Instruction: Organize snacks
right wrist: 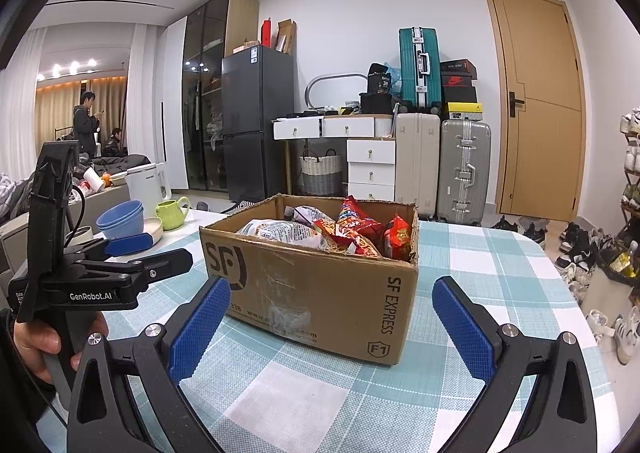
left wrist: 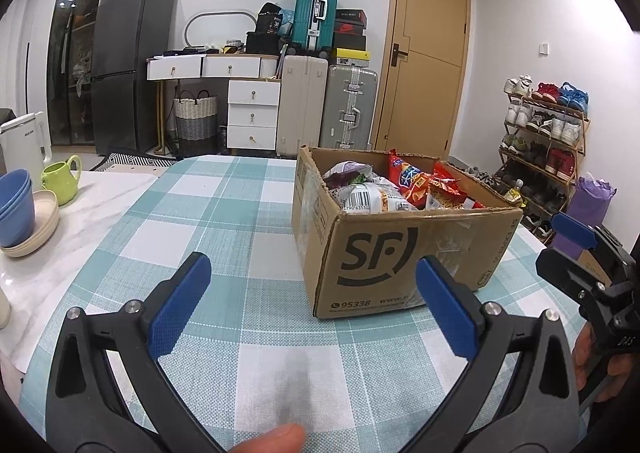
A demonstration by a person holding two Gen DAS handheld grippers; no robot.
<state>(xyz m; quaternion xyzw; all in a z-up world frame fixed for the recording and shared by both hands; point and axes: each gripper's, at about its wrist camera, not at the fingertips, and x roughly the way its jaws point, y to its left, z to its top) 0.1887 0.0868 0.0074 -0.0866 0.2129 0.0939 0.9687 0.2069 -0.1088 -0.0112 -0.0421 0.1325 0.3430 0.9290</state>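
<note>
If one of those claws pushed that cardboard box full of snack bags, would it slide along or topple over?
Probably slide. The cardboard box sits low and wide on the checked tablecloth, so tipping looks unlikely. Its load, crinkly snack bags, is likely light, so a push low on the wall should move it easily. The woven cloth might bunch or drag along with it.

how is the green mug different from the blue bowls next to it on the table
The green mug is a single lime piece with a handle and stands directly on the white tabletop; the blue bowls are handleless, nested in a stack, and sit on cream plates. The mug is narrower, the bowls wider and flared. Both are upright, away from the cardboard box of snacks.
</note>
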